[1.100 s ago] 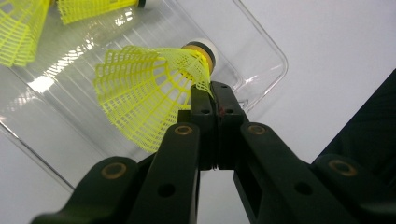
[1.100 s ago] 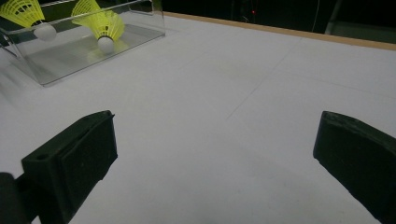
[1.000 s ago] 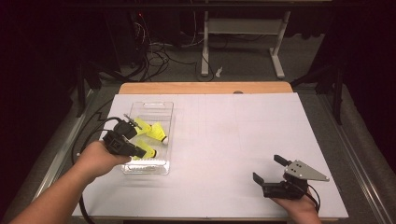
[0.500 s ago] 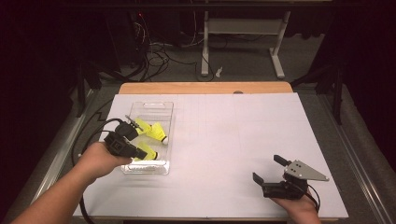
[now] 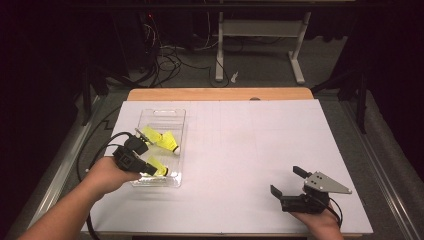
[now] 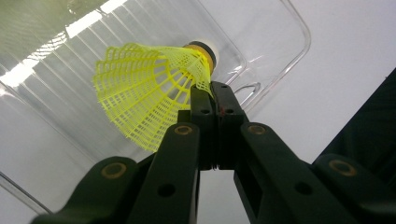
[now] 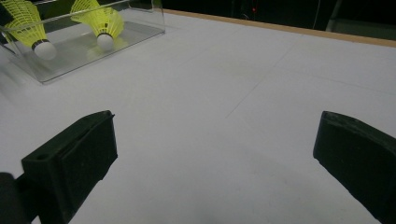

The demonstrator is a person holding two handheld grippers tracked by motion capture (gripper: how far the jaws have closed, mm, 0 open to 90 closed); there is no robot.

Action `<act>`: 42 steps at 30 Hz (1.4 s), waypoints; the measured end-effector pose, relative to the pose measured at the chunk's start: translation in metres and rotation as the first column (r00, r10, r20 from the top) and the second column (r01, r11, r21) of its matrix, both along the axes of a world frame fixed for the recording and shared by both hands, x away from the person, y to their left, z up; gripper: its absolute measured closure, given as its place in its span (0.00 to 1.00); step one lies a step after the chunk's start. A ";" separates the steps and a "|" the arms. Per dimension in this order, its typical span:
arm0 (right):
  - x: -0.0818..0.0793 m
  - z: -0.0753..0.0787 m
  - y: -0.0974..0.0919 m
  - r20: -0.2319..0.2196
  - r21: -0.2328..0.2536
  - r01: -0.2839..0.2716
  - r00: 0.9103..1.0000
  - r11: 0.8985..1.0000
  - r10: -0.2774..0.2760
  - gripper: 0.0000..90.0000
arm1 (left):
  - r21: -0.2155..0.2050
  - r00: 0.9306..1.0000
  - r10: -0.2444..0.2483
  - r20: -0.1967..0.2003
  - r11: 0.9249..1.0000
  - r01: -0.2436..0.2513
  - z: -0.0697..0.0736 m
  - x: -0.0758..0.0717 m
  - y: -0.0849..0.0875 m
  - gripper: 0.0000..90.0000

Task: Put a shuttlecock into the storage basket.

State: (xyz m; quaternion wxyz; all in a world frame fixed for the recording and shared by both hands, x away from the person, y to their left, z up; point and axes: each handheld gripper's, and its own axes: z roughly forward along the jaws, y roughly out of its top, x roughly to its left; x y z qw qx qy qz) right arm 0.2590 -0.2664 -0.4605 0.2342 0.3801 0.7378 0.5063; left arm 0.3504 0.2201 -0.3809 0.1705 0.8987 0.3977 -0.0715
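Two yellow mesh shuttlecocks: one (image 6: pixel 149 93) pinched at its skirt over the clear tray (image 5: pixel 172 117), the other (image 5: pixel 162 140) lying in it farther back.

tray (image 6: pixel 275 28): clear glossy plastic | shuttlecock (image 6: pixel 144 93): yellow plastic mesh | table (image 5: pixel 250 145): matt white, perhaps paper

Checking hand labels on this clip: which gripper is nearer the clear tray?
Left. The left gripper is over the clear tray, fingers shut on a yellow shuttlecock's skirt. The right gripper rests open far across the table.
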 end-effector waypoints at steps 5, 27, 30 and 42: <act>0.000 0.000 0.000 -0.004 -0.001 0.000 1.000 1.000 0.000 0.00 | -0.004 1.000 0.006 -0.008 1.000 -0.006 -0.004 0.001 0.004 0.99; 0.001 -0.001 0.001 -0.008 -0.005 -0.001 1.000 1.000 0.001 0.00 | 0.006 0.998 0.048 -0.049 0.999 -0.048 -0.012 0.007 0.015 0.94; 0.000 -0.001 0.001 -0.006 -0.005 -0.003 1.000 1.000 0.003 0.00 | 0.011 0.998 0.052 -0.047 0.999 -0.052 -0.011 0.007 0.016 0.91; 0.000 0.000 0.001 -0.005 -0.003 -0.002 1.000 1.000 0.002 0.00 | 0.027 0.996 0.080 -0.044 0.997 -0.079 -0.006 0.007 0.018 0.82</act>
